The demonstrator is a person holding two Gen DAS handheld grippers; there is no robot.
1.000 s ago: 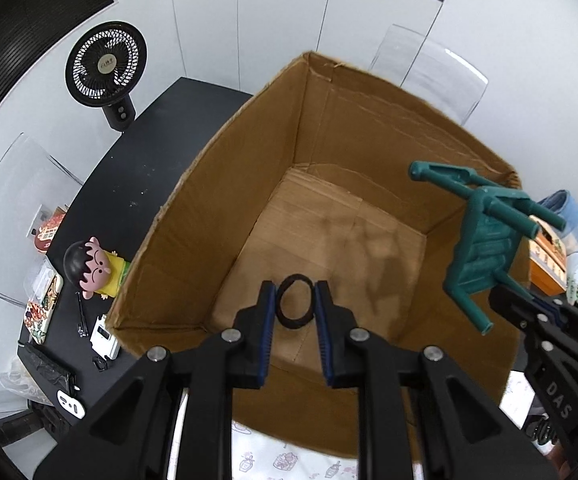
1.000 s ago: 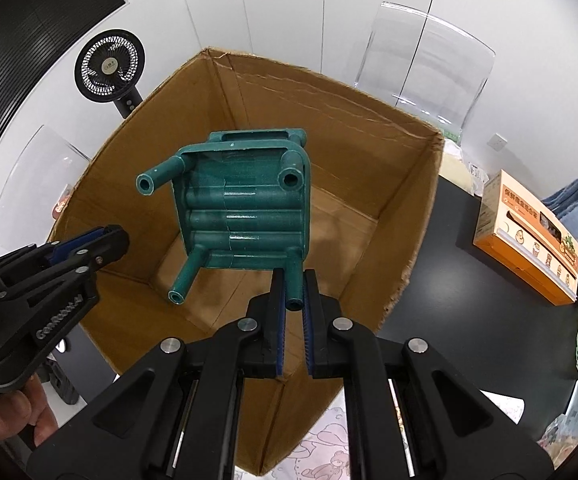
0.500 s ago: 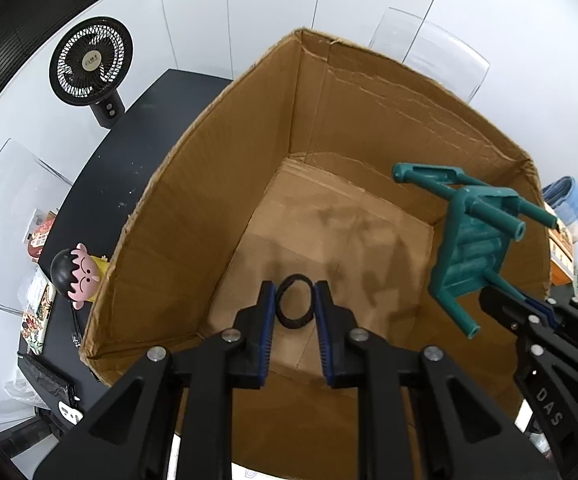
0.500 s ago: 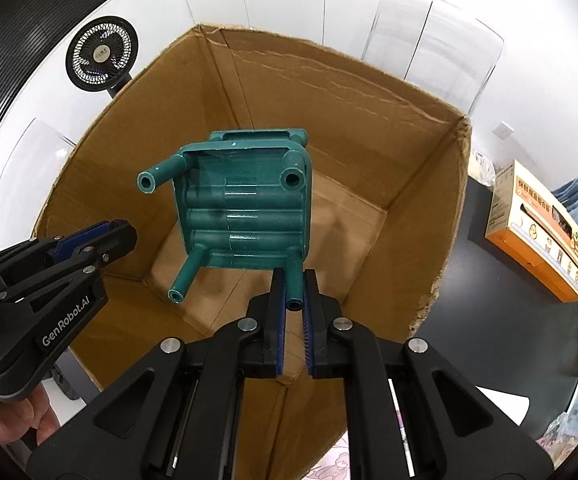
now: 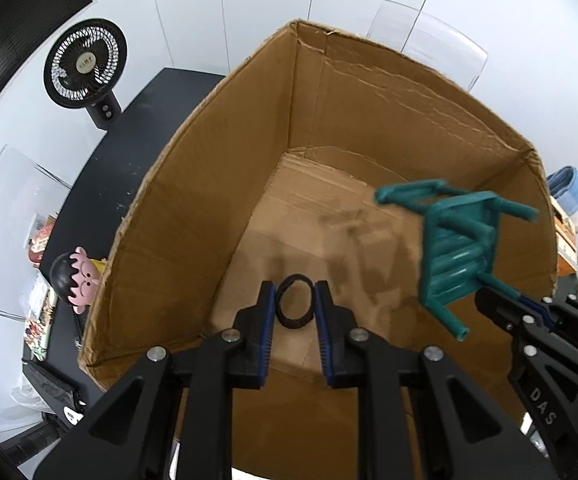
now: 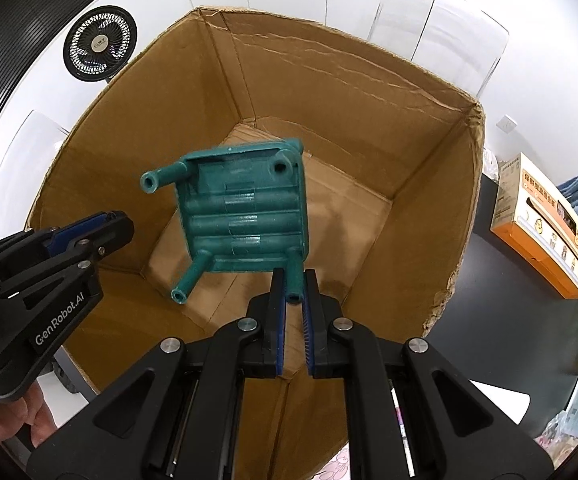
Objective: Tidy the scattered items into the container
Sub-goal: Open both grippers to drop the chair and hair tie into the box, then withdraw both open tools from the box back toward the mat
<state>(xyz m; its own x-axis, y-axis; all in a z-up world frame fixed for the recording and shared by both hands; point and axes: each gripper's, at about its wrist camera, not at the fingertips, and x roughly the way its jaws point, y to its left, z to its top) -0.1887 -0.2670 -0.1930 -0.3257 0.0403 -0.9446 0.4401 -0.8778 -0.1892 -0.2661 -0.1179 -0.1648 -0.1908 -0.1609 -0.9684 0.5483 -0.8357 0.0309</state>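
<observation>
Nearest, the left gripper [image 5: 295, 300] has its two blue-padded fingers closed on one black ring [image 5: 293, 301], held upright between the pads above the open cardboard box [image 5: 193, 184]. Beside it to the right, the right gripper [image 6: 293, 284] is pinched tight on one leg of a single green toy chair [image 6: 245, 216], which hangs upside down over the box interior with its four legs pointing toward the camera. The box floor looks bare beneath both items. Farther left, on the one black table [image 5: 101, 176], lies one cartoon doll [image 5: 76, 280] just beside the box wall. On the right sits one orange carton [image 6: 537, 224]. At the far left stands one black fan [image 5: 85, 66].
</observation>
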